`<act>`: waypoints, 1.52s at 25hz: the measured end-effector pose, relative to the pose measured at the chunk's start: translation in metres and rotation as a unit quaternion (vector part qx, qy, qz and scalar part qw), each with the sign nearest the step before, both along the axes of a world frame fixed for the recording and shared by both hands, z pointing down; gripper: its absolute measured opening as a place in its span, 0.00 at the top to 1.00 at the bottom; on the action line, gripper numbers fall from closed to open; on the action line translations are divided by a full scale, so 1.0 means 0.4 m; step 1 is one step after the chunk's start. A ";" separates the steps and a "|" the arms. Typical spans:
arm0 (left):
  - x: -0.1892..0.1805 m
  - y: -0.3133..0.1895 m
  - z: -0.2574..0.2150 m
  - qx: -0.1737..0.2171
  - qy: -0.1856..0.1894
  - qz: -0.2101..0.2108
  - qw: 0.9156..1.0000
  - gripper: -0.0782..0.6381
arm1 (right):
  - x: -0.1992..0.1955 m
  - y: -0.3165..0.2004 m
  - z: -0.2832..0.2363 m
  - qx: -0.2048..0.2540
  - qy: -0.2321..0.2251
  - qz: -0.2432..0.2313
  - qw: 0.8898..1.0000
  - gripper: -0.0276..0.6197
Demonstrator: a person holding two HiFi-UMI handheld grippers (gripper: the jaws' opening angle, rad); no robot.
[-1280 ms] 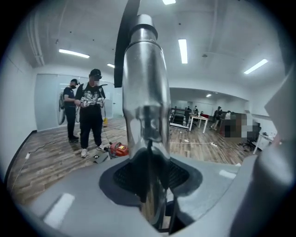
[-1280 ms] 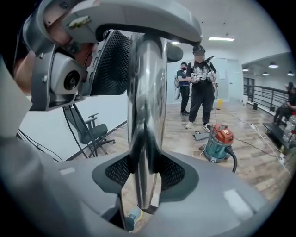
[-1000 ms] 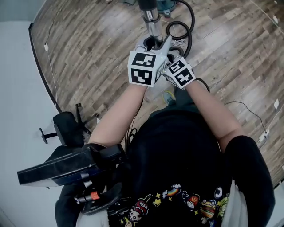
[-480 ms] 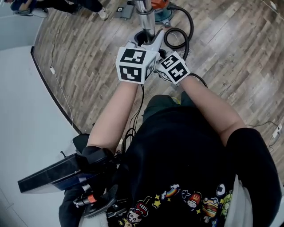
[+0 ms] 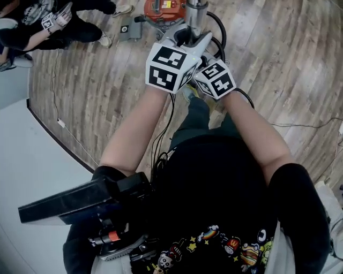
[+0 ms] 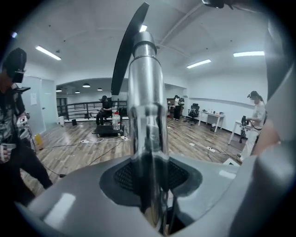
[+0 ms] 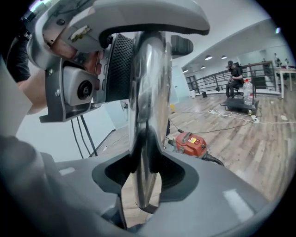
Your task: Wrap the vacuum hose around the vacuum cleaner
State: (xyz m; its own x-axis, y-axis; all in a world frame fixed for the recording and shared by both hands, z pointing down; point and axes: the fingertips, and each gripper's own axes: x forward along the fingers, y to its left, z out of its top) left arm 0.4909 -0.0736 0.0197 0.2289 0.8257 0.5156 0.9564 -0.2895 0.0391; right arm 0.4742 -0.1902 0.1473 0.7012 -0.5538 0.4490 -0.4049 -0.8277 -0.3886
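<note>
A chrome vacuum tube (image 5: 195, 7) stands upright at the top of the head view, with the black hose (image 5: 220, 33) looping beside it. Just behind it on the wood floor sits the red vacuum cleaner (image 5: 162, 7). My left gripper (image 5: 186, 38) and right gripper (image 5: 203, 55) both clamp this tube, left just above right. In the left gripper view the tube (image 6: 146, 115) fills the notch between the jaws of the left gripper (image 6: 150, 185), and the hose (image 6: 126, 52) arcs upward. In the right gripper view the tube (image 7: 148, 106) sits in the right gripper (image 7: 145, 178), with the cleaner (image 7: 190, 142) beyond.
People (image 5: 48, 21) crouch at the top left, near a small black box (image 5: 128, 31). A thin cable (image 5: 60, 91) trails along the edge of a white floor area (image 5: 27, 160). Another person (image 6: 255, 113) stands by desks at the far right. A black device (image 5: 80, 200) hangs at my chest.
The whole view has swung round: the red cleaner and the crouching people have come into sight at the top. Both grippers moved together with the tube, still clamped on it.
</note>
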 end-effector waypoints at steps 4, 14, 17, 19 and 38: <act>0.063 0.053 0.098 0.002 -0.029 0.056 0.998 0.69 | 0.078 0.044 0.092 0.011 -0.026 0.054 0.998 0.66; 0.056 0.236 0.653 0.013 -0.126 0.152 0.980 0.69 | 0.072 0.194 0.610 0.066 -0.051 0.087 0.993 0.66; 0.057 0.285 0.815 0.014 -0.178 0.157 0.971 0.69 | 0.046 0.221 0.744 0.110 -0.066 0.078 0.989 0.66; 0.049 0.317 0.913 0.022 -0.202 0.160 0.966 0.69 | 0.032 0.241 0.825 0.125 -0.081 0.081 0.986 0.66; 0.294 0.430 1.757 0.159 -0.216 0.127 0.955 0.65 | 0.276 0.297 1.443 0.285 -0.100 0.128 0.945 0.62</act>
